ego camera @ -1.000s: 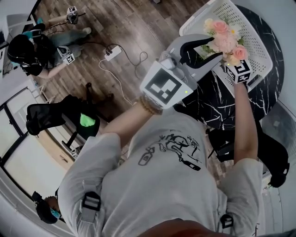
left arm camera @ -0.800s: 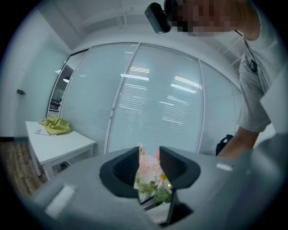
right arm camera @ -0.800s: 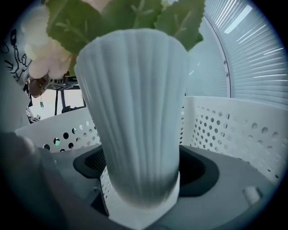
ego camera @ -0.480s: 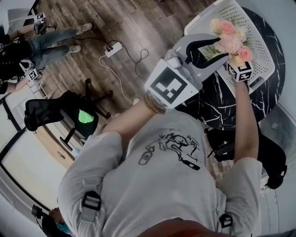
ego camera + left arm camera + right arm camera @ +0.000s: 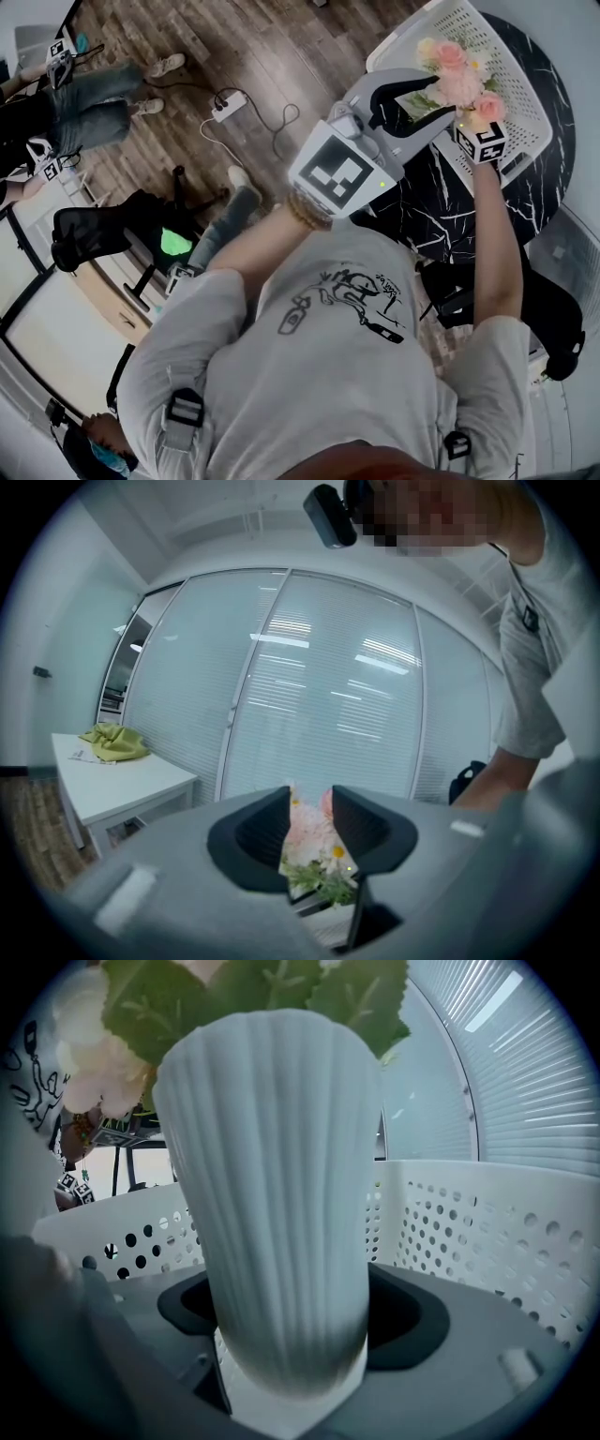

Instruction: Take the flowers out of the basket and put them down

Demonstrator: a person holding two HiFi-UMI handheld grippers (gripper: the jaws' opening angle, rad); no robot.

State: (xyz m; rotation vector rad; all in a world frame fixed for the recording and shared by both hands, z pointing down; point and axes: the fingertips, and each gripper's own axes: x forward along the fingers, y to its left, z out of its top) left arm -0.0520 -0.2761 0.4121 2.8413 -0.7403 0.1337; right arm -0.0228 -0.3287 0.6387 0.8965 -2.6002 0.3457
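Black marble table [image 5: 525, 202] carries a white perforated basket [image 5: 520, 84], and the flowers [image 5: 455, 80] stand inside it in a ribbed white vase [image 5: 281, 1194]. The right gripper [image 5: 291, 1335] has just been closing its jaws, and they now sit against both sides of the vase near its base, with basket walls all around. The left gripper [image 5: 311, 817] hangs just beside the basket, jaws apart and empty, pointed at the blooms. By my reading the grasp is just made and nothing more. Lifting the vase clear of the rim and setting it on the table are yet to do.
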